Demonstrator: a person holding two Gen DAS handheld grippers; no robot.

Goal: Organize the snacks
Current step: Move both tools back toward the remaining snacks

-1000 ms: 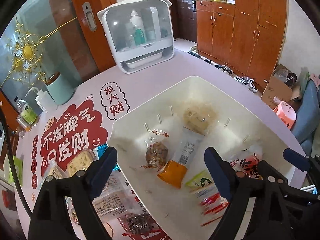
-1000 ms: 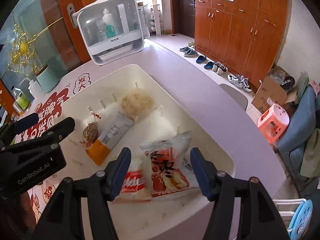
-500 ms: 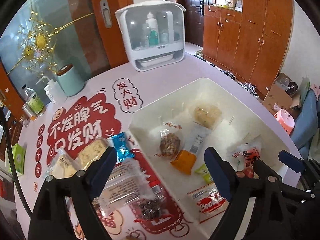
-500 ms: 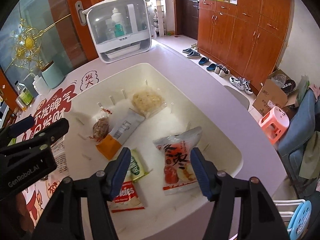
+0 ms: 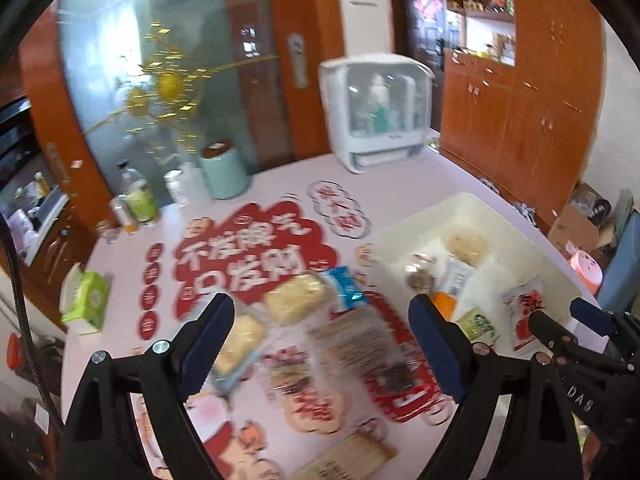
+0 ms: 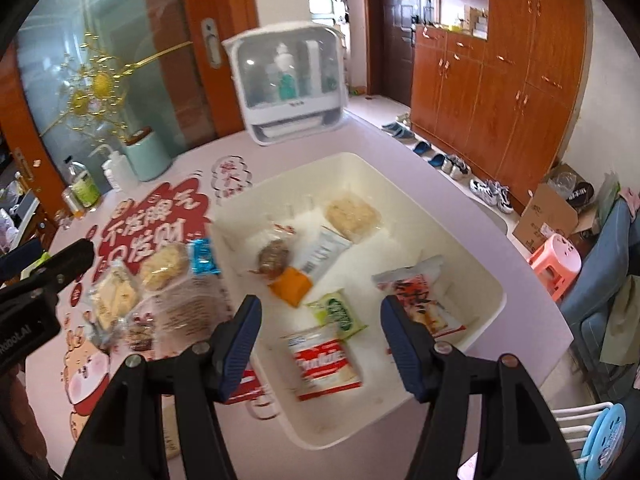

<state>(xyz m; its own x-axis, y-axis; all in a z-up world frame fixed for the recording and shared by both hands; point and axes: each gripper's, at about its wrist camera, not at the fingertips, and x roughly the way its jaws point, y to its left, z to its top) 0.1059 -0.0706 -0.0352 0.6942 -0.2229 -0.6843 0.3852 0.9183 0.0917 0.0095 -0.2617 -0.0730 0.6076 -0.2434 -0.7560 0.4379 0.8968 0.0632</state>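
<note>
Snacks (image 5: 294, 298) beside bin (image 6: 490, 284), dispenser (image 6: 290, 84) behind

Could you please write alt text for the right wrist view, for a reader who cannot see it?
The right claw hangs open and empty above a cream bin holding several snack packets, including a red-and-white cookie pack. More packets lie on the pink table left of the bin.

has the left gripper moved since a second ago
Yes. The left gripper has pulled back from over the white bin to over the loose snacks beside it.
</note>
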